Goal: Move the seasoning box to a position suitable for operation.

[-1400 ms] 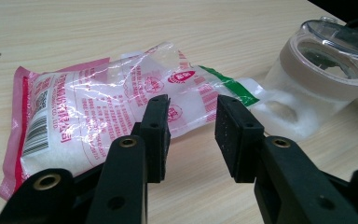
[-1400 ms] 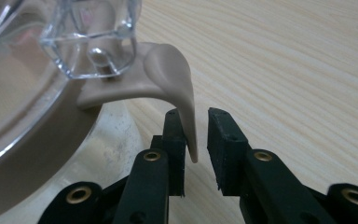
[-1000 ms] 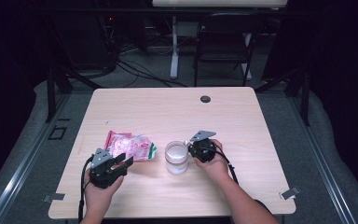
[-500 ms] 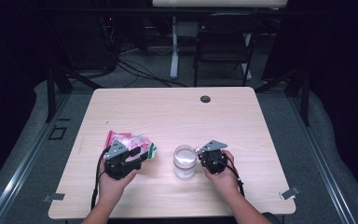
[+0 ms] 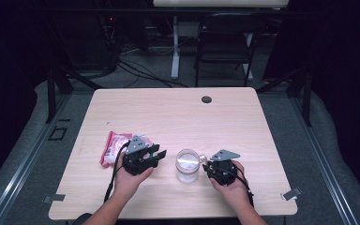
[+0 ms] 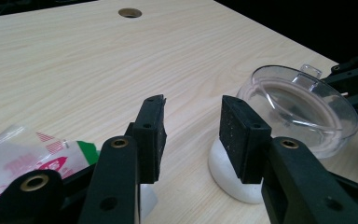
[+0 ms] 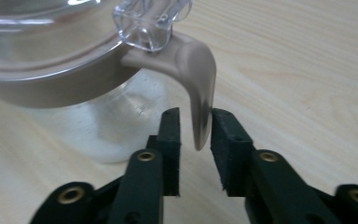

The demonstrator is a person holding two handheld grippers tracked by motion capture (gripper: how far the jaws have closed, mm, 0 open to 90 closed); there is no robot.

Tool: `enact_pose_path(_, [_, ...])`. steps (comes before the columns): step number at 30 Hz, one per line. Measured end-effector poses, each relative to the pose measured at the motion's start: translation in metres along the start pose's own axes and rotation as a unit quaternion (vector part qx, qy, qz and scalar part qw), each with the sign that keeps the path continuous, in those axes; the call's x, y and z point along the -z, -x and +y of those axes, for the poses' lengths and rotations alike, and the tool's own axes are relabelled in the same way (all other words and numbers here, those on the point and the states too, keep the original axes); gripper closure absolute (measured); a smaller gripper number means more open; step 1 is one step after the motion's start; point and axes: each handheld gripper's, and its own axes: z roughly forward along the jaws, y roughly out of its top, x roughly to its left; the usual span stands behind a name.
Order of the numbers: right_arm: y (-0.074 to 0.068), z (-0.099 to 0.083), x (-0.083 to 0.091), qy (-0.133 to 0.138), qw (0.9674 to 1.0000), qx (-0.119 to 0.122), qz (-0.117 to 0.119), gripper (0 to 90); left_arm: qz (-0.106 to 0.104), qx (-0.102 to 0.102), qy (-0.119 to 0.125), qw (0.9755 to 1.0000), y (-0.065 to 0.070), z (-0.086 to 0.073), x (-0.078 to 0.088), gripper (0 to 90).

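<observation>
A clear jar (image 5: pixel 187 165) with a clear lid and a beige band stands near the table's front edge; in the left gripper view the jar (image 6: pixel 303 105) is at the right. My right gripper (image 5: pixel 205 162) comes at it from the right. In the right gripper view, my right gripper (image 7: pixel 196 113) has its jaws closed narrowly on the jar's hanging beige tab (image 7: pixel 200 93). My left gripper (image 5: pixel 159 153) is just left of the jar, open and holding nothing (image 6: pixel 193 100). A pink snack packet (image 5: pixel 112 147) lies behind it, and shows at lower left as the packet (image 6: pixel 23 161).
The wooden table (image 5: pixel 178 112) has a round cable hole (image 5: pixel 206 99) near its far edge. A white rounded thing (image 6: pixel 226 175) sits on the table under my left jaws. A chair (image 5: pixel 225 42) and cables are on the floor beyond the table.
My left gripper has moved right, past the packet, toward the jar. The right gripper and the jar have shifted a little right and nearer the front edge.
</observation>
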Motion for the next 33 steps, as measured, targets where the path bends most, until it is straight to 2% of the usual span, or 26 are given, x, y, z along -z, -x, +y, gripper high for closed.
enact_pose_path(1, [0.001, -0.002, 0.005, 0.003, 0.9999, -0.006, 0.01, 69.2, -0.003, -0.002, -0.004, 1.0, 0.0, 0.001, -0.001, 60.4])
enact_pose_path(3, [0.001, -0.003, 0.009, 0.004, 1.0, -0.002, 0.006, 67.4, -0.004, -0.001, -0.006, 1.0, 0.001, 0.001, -0.004, 60.1])
enact_pose_path(6, [0.002, -0.002, 0.022, 0.02, 0.9997, -0.009, 0.009, 62.6, -0.003, -0.003, -0.007, 1.0, 0.002, 0.002, -0.007, 59.1])
enact_pose_path(12, [0.006, 0.003, 0.042, 0.068, 0.9975, -0.013, -0.013, 48.6, -0.012, 0.0, -0.004, 0.9999, 0.004, 0.002, -0.007, 57.2])
enact_pose_path(17, [0.007, 0.011, 0.047, 0.07, 0.9972, -0.022, -0.008, 50.0, -0.006, -0.001, 0.007, 1.0, 0.007, 0.005, -0.004, 54.5])
enact_pose_path(18, [0.008, 0.02, 0.052, 0.072, 0.9972, -0.023, 0.003, 54.3, -0.003, -0.001, 0.01, 0.9999, 0.007, 0.006, -0.005, 53.8])
enact_pose_path(19, [0.008, 0.02, 0.052, 0.072, 0.9972, -0.023, 0.003, 54.3, -0.004, 0.003, 0.008, 1.0, 0.008, 0.008, -0.005, 53.8])
enact_pose_path(21, [0.008, 0.032, 0.058, 0.073, 0.997, -0.023, 0.006, 58.5, -0.004, 0.005, 0.008, 0.9999, 0.008, 0.015, -0.004, 53.5])
enact_pose_path(23, [0.008, 0.044, 0.062, 0.073, 0.9969, -0.025, 0.011, 58.6, -0.016, 0.012, 0.01, 0.9998, 0.009, 0.022, -0.003, 56.3])
enact_pose_path(24, [0.007, 0.049, 0.063, 0.072, 0.997, -0.026, 0.011, 58.6, -0.016, 0.008, 0.006, 0.9998, 0.009, 0.026, -0.003, 57.2])
enact_pose_path(26, [0.007, 0.059, 0.062, 0.06, 0.9976, -0.031, 0.018, 57.4, -0.011, 0.008, 0.002, 0.9999, 0.012, 0.032, -0.001, 58.4])
enact_pose_path(29, [0.007, 0.065, 0.058, 0.054, 0.9972, -0.044, 0.029, 57.5, -0.021, 0.013, 0.004, 0.9997, 0.014, 0.037, -0.001, 59.3])
enact_pose_path(31, [0.005, 0.065, 0.052, 0.05, 0.9971, -0.05, 0.028, 59.7, -0.025, 0.002, 0.0, 0.9997, 0.015, 0.034, -0.001, 61.1])
enact_pose_path(33, [0.003, 0.065, 0.049, 0.045, 0.9979, -0.041, 0.02, 61.3, -0.028, -0.003, -0.001, 0.9996, 0.016, 0.029, -0.001, 62.5])
